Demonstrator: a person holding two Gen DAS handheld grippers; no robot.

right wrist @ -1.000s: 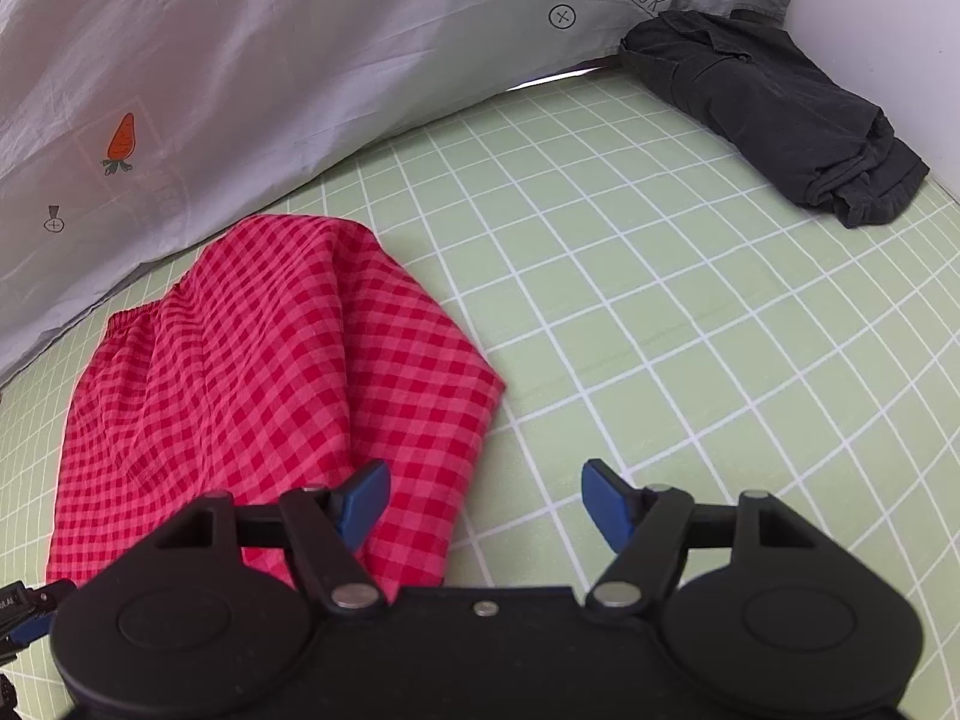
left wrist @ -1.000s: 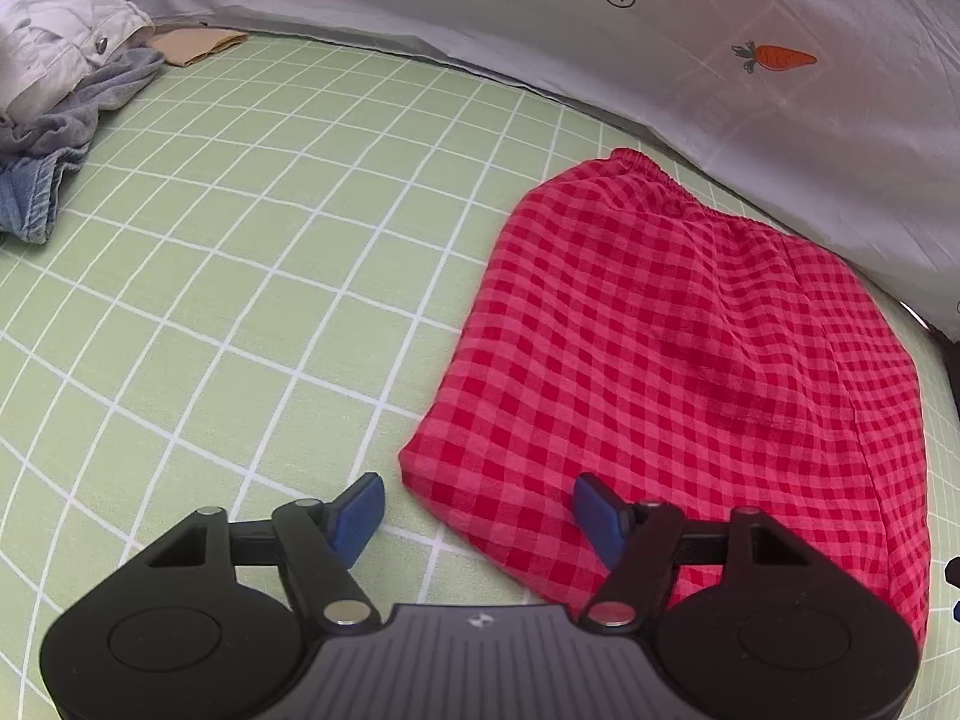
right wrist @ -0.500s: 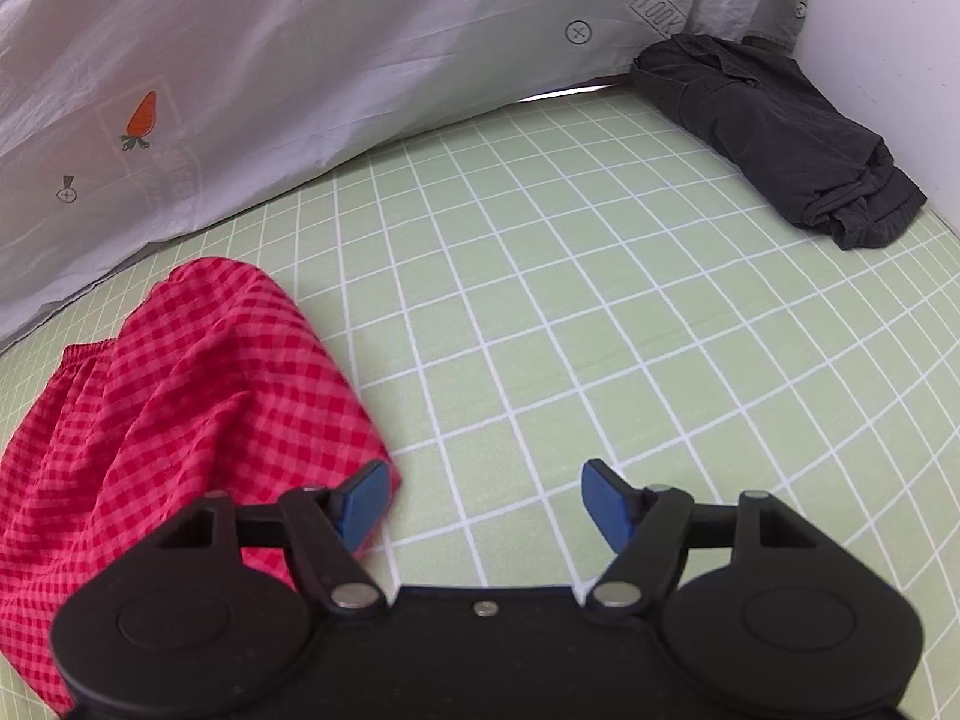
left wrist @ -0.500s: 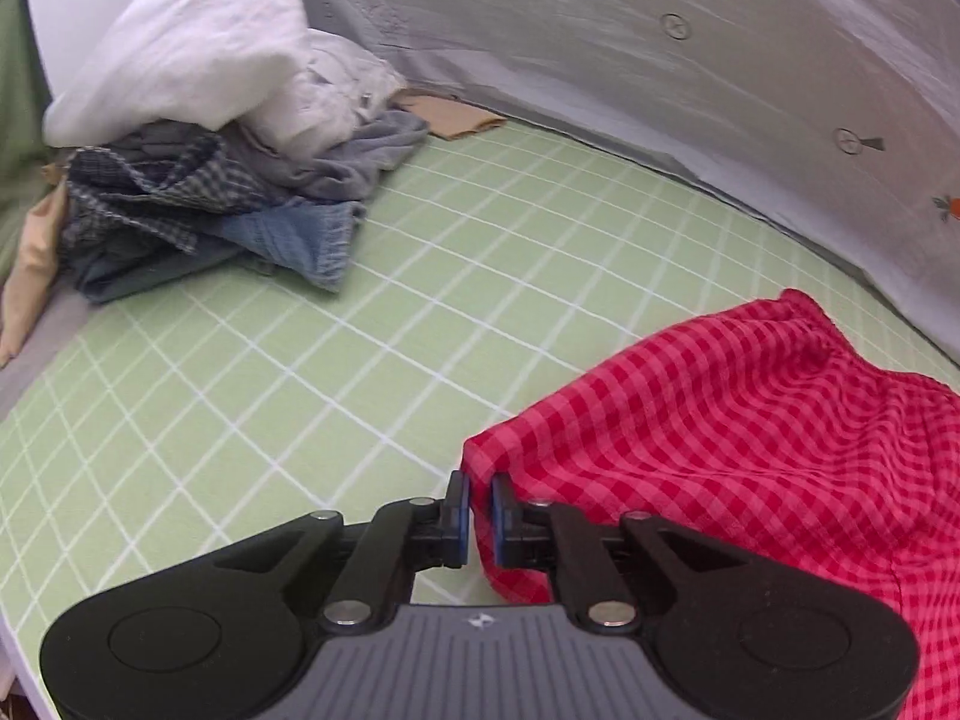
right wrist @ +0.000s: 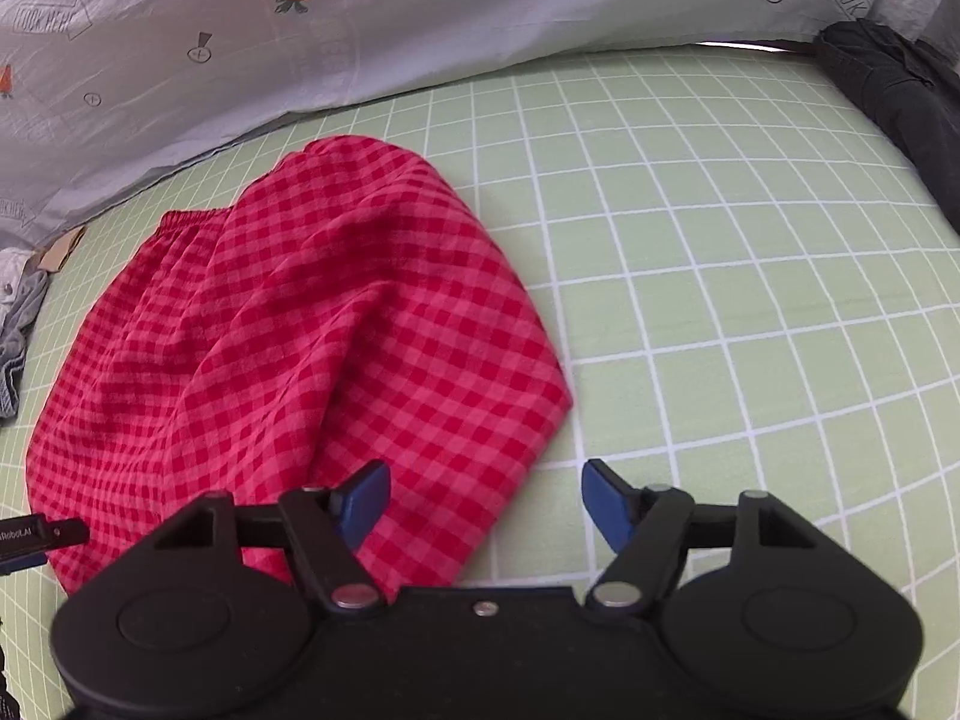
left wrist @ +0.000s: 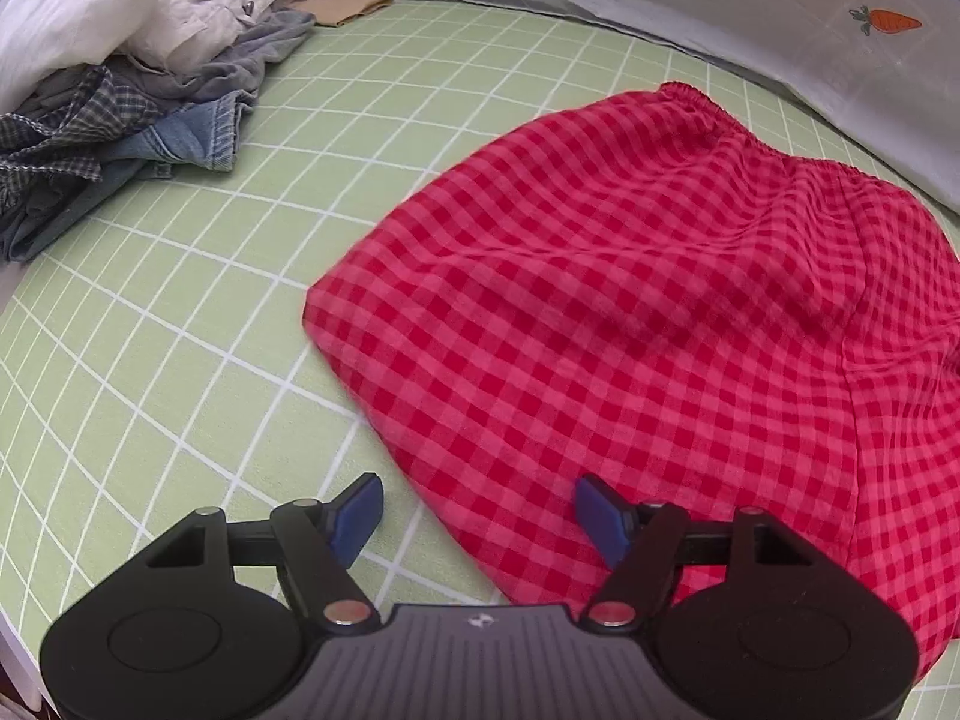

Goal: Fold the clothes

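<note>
Red checked shorts (left wrist: 630, 312) lie folded on the green grid sheet (left wrist: 180, 312), elastic waistband toward the grey backdrop. They also show in the right wrist view (right wrist: 312, 324). My left gripper (left wrist: 478, 513) is open and empty, just above the shorts' near left edge. My right gripper (right wrist: 486, 501) is open and empty over the shorts' near right corner. The left gripper's tip (right wrist: 36, 537) shows at the left edge of the right wrist view.
A heap of unfolded clothes (left wrist: 120, 90) lies at the far left. A dark folded garment (right wrist: 894, 102) lies at the far right. A grey printed backdrop cloth (right wrist: 420, 12) borders the sheet at the back.
The left gripper, shut on the shorts' corner half a second ago, has opened and let go. The shorts have shifted back into place on the sheet. The right gripper stays open.
</note>
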